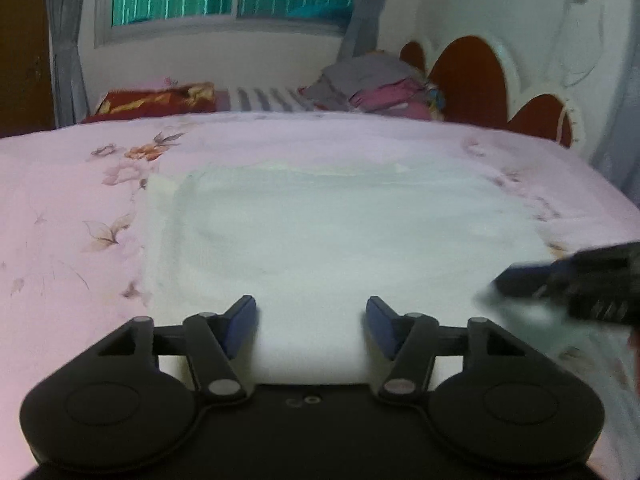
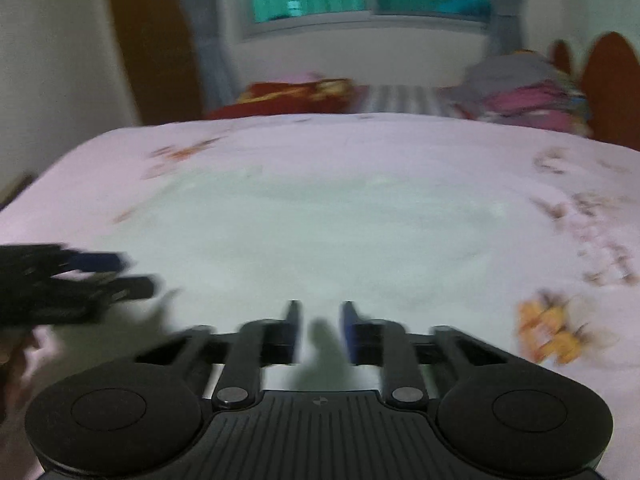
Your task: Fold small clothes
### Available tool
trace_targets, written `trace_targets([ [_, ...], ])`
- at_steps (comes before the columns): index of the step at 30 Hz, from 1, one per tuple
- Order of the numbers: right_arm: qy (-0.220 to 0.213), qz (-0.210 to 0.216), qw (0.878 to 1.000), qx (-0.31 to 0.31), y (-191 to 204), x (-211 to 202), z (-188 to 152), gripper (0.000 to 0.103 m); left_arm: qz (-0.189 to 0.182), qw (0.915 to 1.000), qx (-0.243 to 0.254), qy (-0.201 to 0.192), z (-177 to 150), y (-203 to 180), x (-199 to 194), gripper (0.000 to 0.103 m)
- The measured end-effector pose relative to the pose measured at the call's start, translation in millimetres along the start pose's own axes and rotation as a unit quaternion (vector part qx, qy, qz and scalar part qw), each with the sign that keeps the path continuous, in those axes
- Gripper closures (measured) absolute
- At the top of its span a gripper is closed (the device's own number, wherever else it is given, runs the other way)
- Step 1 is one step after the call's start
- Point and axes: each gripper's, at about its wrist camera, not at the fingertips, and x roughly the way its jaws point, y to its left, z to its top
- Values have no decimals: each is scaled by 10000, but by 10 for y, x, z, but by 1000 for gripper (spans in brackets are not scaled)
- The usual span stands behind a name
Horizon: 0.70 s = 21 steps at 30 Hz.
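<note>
Fingers (image 1: 240,316) parted above white cloth (image 1: 340,232) on floral bedsheet (image 1: 60,208).

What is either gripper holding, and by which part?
Nothing. The left gripper is wide open over the white cloth's near edge; the right gripper shows an empty gap between its fingers.

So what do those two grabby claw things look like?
Both are black plastic. The left gripper has two round discs, silver pivot pins, hinged bars and dark blue finger pads. The right gripper matches, with a ribbed body and a small round mark. No cables show.
</note>
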Motion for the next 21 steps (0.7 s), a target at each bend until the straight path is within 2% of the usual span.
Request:
trace_targets([
  [3,109,371,9992,-33,192,-71,-181,88,-70,9998,-156,-39,-118,-172,-106,60],
  [7,205,517,9984,136,299,-69,-343,88,-79,9998,-119,134,-219,-332,-97,60],
  [9,190,601,9979,118,375,-76,-367,90,37,9996,-63,257,-231,-357,-50,62],
  [10,222,589,9980,106,423,-67,-379,93,21,9993,-142,347,-238,-326,-16,62],
  [14,399,609,9969,303,462,28,-405,94,83,9993,-50,365,-330,-295,-32,60],
  [17,392,553,9975,188,478,6,-435,94,208,9992,-77,324,-375,-228,-100,58],
  [21,325,193,9985,388,257,-141,-526,94,447,9984,-244,265,-423,-2,-202,58],
])
